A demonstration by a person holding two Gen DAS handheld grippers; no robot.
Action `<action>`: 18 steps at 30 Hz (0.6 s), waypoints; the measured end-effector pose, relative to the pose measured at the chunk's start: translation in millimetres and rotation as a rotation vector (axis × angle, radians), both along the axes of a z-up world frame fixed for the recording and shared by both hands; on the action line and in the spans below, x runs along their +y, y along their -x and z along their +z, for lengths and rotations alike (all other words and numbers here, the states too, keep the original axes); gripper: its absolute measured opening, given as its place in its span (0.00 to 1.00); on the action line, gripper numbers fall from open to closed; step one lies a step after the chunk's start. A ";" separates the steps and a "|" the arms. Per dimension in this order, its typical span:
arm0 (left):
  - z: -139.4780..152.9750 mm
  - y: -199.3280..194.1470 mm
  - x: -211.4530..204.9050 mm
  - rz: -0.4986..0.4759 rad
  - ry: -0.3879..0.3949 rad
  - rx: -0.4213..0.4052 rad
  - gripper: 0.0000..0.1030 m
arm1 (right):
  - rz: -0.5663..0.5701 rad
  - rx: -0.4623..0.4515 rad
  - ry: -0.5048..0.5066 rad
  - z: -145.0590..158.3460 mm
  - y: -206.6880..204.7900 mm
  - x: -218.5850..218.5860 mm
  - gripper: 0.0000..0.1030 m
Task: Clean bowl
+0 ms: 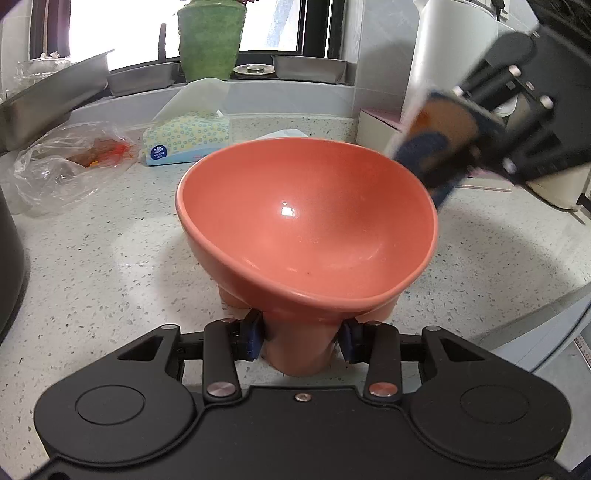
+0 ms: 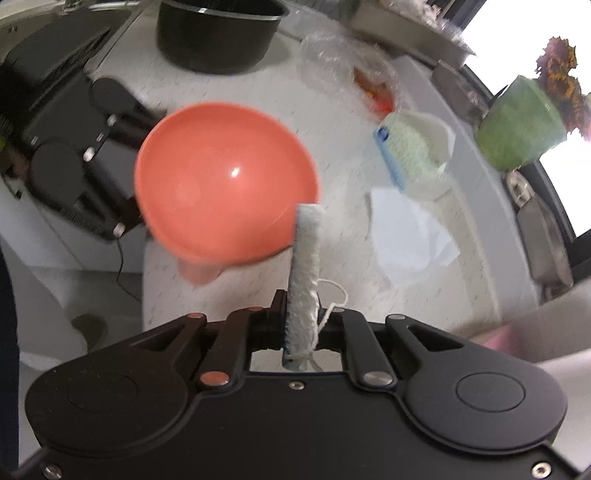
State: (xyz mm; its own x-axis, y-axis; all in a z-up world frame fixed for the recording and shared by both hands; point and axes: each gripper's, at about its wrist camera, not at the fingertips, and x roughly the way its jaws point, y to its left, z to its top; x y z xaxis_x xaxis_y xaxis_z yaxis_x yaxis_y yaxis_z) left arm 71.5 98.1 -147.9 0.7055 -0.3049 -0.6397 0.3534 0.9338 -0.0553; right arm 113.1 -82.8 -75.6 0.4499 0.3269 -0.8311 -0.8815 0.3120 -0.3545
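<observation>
The coral-pink bowl [image 1: 306,221] is held above the speckled countertop [image 1: 110,258], tilted so that its open side faces up and toward the left wrist camera. Its interior is glossy, with a bright highlight near the centre. The bowl has a footed base [image 1: 299,350], and the left gripper [image 1: 301,338] is clamped on this base: the two blue pads [image 1: 255,338] press against it from the left and the right, with the jaws partly closed around it.

The right gripper [image 2: 301,332] is closed on a folded cloth [image 2: 306,280], white on one side with a blue edge; a loose white thread [image 2: 334,299] hangs from it. In the right wrist view the far end of the cloth overlaps the near right rim of the bowl; contact cannot be confirmed. In the left wrist view the right gripper appears blurred at the far right, just beyond the bowl rim.

On the countertop beyond the bowl lie a tissue pack [image 1: 186,138] with a dotted pattern, a flat white sheet [image 2: 410,236] and a clear plastic bag [image 1: 62,166] with red and orange contents. A black pot [image 2: 218,29] stands at the left. On the window ledge stand a green flower pot [image 1: 210,37] and several steel trays [image 1: 310,68]. A white appliance [image 1: 443,48] stands at the far right.
</observation>
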 end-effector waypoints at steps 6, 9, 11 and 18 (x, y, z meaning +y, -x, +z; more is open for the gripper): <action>-3.8 3.3 1.9 0.013 0.030 -0.024 0.37 | 0.087 0.044 0.051 -6.0 37.1 0.8 0.11; -5.3 4.8 2.4 0.021 0.045 -0.038 0.38 | 0.136 0.056 0.061 -2.8 52.6 4.8 0.11; -5.9 5.9 1.5 0.022 0.045 -0.050 0.38 | 0.173 0.065 0.055 3.5 64.2 10.6 0.11; -10.5 12.8 -0.6 0.017 0.047 -0.102 0.38 | 0.247 0.078 -0.051 41.1 78.2 51.0 0.11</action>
